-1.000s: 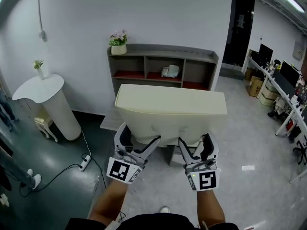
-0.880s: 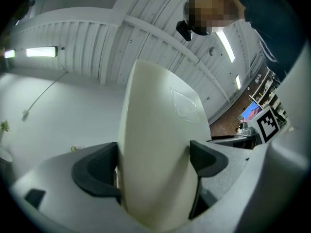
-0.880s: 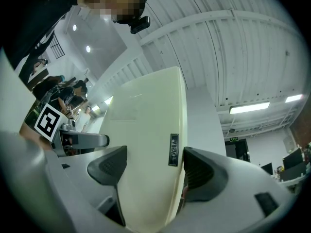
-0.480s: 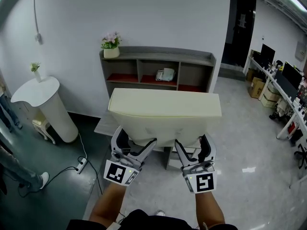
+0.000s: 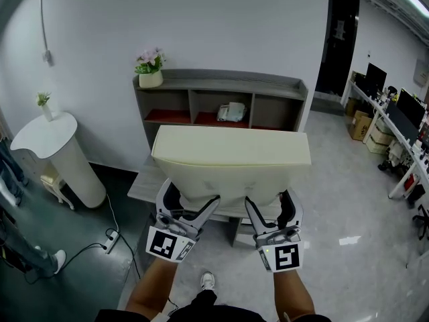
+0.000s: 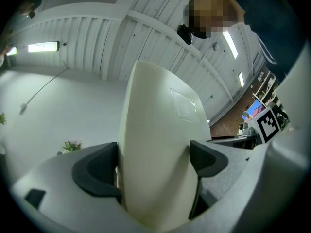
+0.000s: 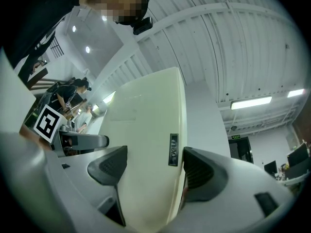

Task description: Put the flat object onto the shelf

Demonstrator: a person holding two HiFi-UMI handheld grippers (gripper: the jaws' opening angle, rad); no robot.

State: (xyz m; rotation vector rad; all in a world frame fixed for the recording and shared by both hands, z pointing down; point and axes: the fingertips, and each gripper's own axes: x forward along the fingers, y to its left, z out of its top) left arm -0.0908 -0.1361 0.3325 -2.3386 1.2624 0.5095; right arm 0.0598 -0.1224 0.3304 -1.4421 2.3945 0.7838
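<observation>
A wide cream-coloured flat cushion (image 5: 231, 163) is held up in front of me by its near edge. My left gripper (image 5: 190, 208) is shut on its lower left part, the cushion (image 6: 155, 149) filling the gap between the jaws. My right gripper (image 5: 269, 210) is shut on its lower right part, where a small dark label shows on the cushion (image 7: 150, 144) edge. Straight ahead against the white wall stands the grey shelf (image 5: 221, 86), with red-lined compartments; the cushion hides its lower part.
A flower pot (image 5: 150, 69) stands on the shelf top at the left, and a pale object (image 5: 231, 111) lies in the middle compartment. A white round stand (image 5: 50, 149) with a small plant is at the left. Desks with monitors (image 5: 395, 113) line the right side. A power strip (image 5: 112, 234) lies on the floor.
The view has moved closer to the shelf and shifted slightly; shelf and pot sit further left and lower in view. Both grippers keep their hold on the cushion.
</observation>
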